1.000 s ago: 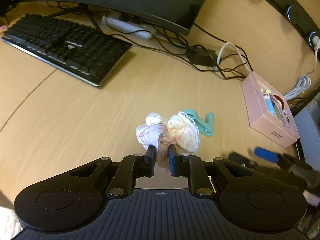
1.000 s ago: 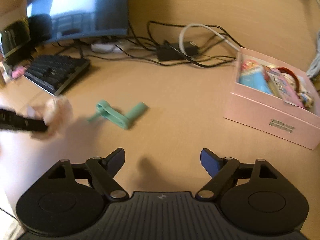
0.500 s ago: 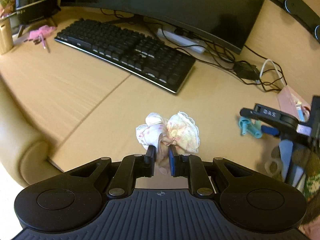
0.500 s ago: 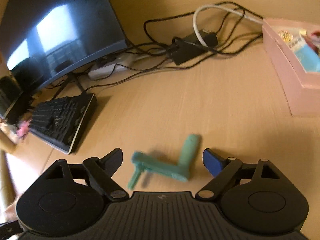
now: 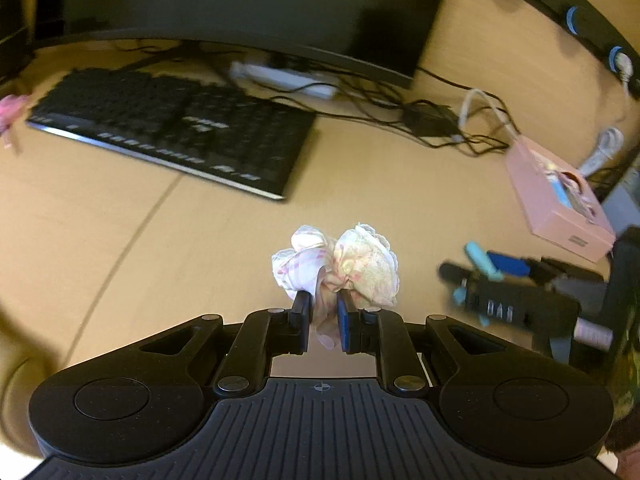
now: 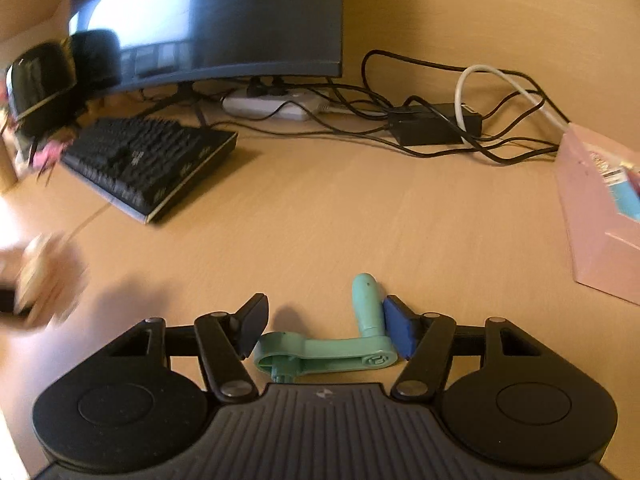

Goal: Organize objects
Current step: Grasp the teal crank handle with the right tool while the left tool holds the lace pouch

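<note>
**Two grippers, two loose bits, one pink box to fill**

Two things are in play right now. The left hand-held gripper [image 5: 323, 314] has its fingers pinched tight on the frilly fabric scrunchie [image 5: 340, 266], holding it off the table [image 5: 160, 248] by a tuft near the bottom, so most of the fluff sticks out past the tips. Makes sense to me: it's soft and squashy, so grabbing one fold is enough and it won't slip.

The right hand-held gripper [image 6: 326, 330] is spread wide, straddling the mint green plastic crank [image 6: 332, 354] that lies flat on the table. The right blue pad looks to be touching the upright stub of the handle, while the left pad sits just beside the ring end. My guess is it's lined up to squeeze along the long arm of the piece, but it isn't gripped yet.

The pink box [image 6: 600, 216] sits around 2 o'clock from the right gripper and about 2 o'clock from the left one too, already holding some colourful packets, so that looks like the drop spot.

Other stuff around: a black keyboard [image 6: 148, 160] at 10 o'clock, the monitor [image 6: 208, 20] at 11–12, a white power strip [image 6: 272, 106] and a black adapter [image 6: 432, 128] with a tangle of cables [image 6: 500, 148] at 12–1. The cables run right up to the box's far end, so I'd come in from the near side. The left view is pretty blurred, so fine detail there is fuzzy.
</note>
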Available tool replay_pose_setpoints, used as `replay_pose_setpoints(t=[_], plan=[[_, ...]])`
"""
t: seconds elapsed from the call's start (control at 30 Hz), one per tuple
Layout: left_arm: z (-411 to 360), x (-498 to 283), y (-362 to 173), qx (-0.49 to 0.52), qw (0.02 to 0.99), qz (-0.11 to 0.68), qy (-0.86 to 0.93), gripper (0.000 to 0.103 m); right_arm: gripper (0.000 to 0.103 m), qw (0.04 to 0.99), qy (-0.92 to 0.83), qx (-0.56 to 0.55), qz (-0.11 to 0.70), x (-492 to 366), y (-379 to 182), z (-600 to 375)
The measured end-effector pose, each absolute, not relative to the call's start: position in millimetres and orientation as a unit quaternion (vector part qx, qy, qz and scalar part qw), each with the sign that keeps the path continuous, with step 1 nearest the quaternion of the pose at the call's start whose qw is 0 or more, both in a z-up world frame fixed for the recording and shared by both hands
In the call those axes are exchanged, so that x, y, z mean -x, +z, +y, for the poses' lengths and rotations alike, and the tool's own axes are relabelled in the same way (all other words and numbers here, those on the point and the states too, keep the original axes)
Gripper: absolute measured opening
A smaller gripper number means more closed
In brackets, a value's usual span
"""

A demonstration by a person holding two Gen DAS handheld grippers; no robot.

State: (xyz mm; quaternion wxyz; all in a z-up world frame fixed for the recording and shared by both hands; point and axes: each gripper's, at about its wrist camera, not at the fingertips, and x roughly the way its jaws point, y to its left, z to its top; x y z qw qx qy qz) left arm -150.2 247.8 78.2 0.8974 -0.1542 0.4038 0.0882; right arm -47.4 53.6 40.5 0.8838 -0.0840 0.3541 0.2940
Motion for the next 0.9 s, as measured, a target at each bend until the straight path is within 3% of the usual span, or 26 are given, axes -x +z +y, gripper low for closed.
replay_pose_setpoints(t=[0.23, 0.33, 0.9], plan=[[222, 130, 76, 0.142, 0.902, 0.407, 0.039, 0.017, 0.065, 0.885, 0.283, 0.119, 0.349, 72, 47, 22], [218, 128, 73, 0.141, 0.901, 0.409, 0.029, 0.017, 0.074, 0.883, 0.288, 0.113, 0.353, 77, 49, 12], [219, 127, 61, 0.15, 0.891, 0.426, 0.035, 0.017, 0.077, 0.876, 0.295, 0.103, 0.366, 79, 44, 15]])
